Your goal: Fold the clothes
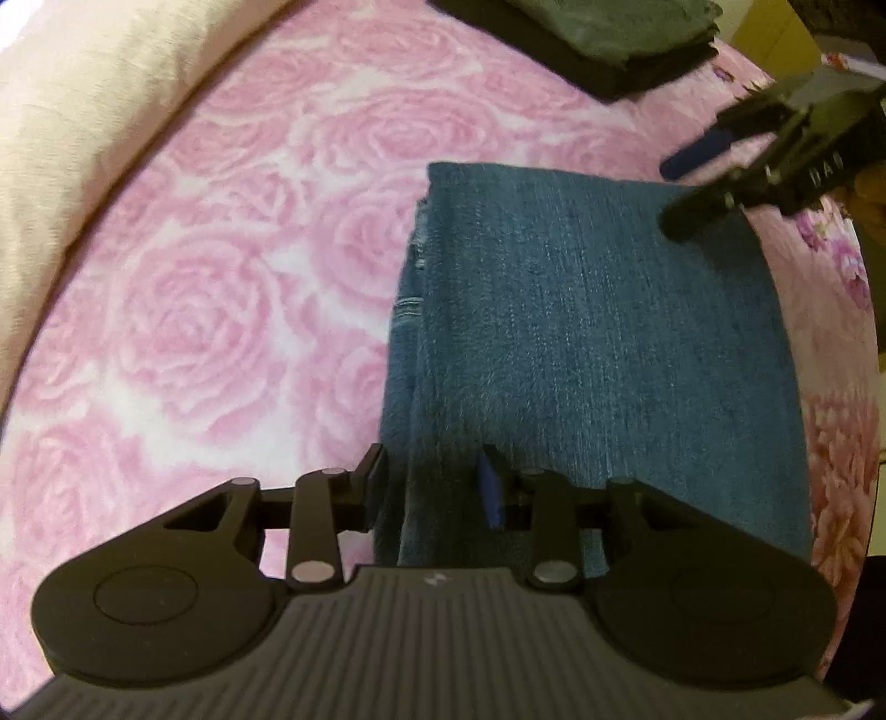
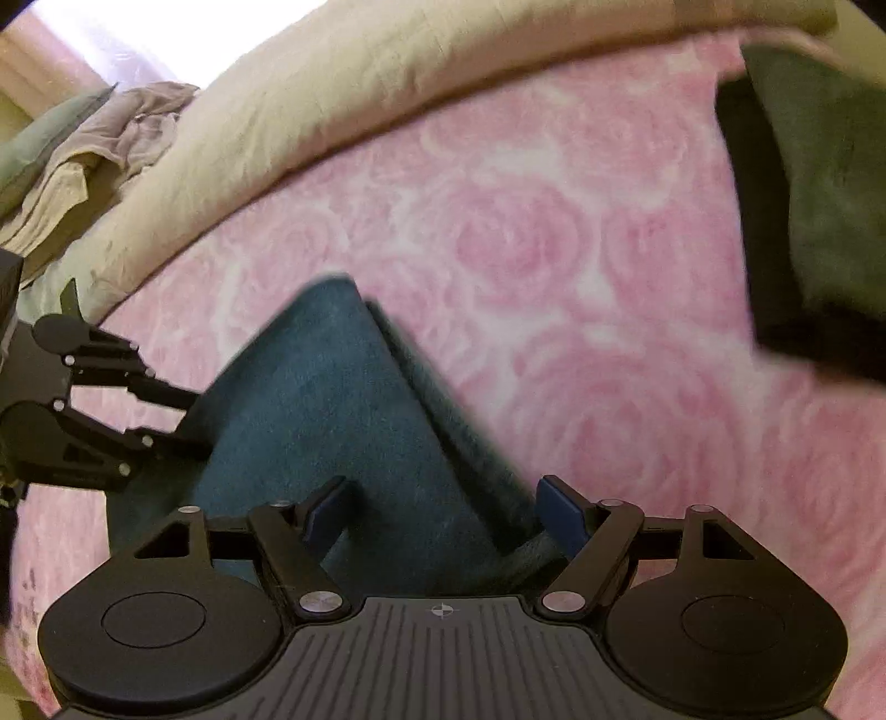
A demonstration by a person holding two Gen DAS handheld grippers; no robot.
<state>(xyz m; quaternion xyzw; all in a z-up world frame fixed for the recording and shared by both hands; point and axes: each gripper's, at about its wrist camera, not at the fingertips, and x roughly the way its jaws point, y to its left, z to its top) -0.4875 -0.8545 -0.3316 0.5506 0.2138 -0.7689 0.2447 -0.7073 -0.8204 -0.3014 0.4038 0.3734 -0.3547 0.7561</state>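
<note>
Lying under both grippers: folded jeans (image 1: 598, 343) on a pink rose blanket (image 1: 210, 310).
Left gripper (image 1: 437, 487): jaws part open, straddling the jeans' near left edge; pads not seen pressing the cloth, nothing held.
Right gripper (image 2: 448, 509): jaws wide, over the jeans' near corner, layered edge between the fingers; nothing gripped.
Jeans: flat rectangle, stacked folds along the left side in the left view.
Right gripper, seen from the left: blurred above the jeans' far right corner.
Beyond: dark folded clothes (image 1: 609, 39) stacked well apart from the jeans.
Farthest: cream bedding (image 2: 343, 99) along the blanket's edge.
</note>
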